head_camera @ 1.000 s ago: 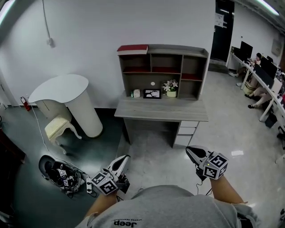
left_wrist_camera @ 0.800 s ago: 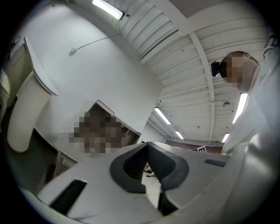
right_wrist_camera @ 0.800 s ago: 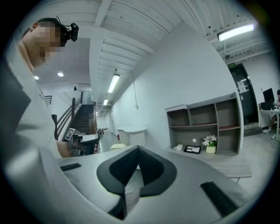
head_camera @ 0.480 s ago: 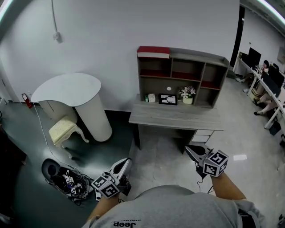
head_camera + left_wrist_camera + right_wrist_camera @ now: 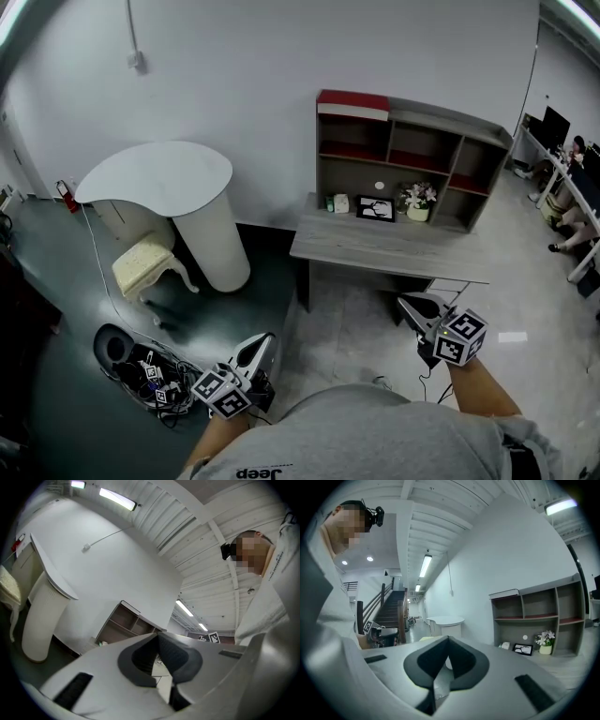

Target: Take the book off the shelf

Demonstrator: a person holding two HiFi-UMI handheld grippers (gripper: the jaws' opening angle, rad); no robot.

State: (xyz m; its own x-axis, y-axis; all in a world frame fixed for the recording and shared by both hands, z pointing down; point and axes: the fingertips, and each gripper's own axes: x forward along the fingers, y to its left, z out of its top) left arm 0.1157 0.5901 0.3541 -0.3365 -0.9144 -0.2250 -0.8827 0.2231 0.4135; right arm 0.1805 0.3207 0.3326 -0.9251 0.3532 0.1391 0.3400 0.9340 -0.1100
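Nearest to me, the grey knit shirt (image 5: 356, 436) of the person carrying the rig fills the lower edge of the head view. Left gripper (image 5: 255, 349): a smooth white wedge-shaped shell with dark ribbed pads; in its own view the jaws meet at the tips with nothing between them. Right gripper (image 5: 417, 309): same build, jaws likewise pressed together and empty. Both hang over the floor, well apart from the desk. Beside the left gripper, a tangle of cables (image 5: 150, 375) lies on dark glossy flooring; under the right gripper the floor is pale polished tile (image 5: 347, 314) with a stone pattern. Further out stands a cream padded stool (image 5: 148, 264) on curved legs, just beside a white table (image 5: 159, 176) with a rounded top on a ribbed cylindrical pedestal. Beyond these I see the desk (image 5: 375, 248), rectangular with a grey wood-grain finish. On it stands the shelf unit (image 5: 487, 155), grey with reddish shelves in open compartments; a framed picture (image 5: 375, 208) and a small pot of flowers (image 5: 418, 199) sit at its foot. The book (image 5: 353, 103), red-covered with white page edges, lies flat on top of the shelf unit at its left end, against the plain white wall (image 5: 281, 66).
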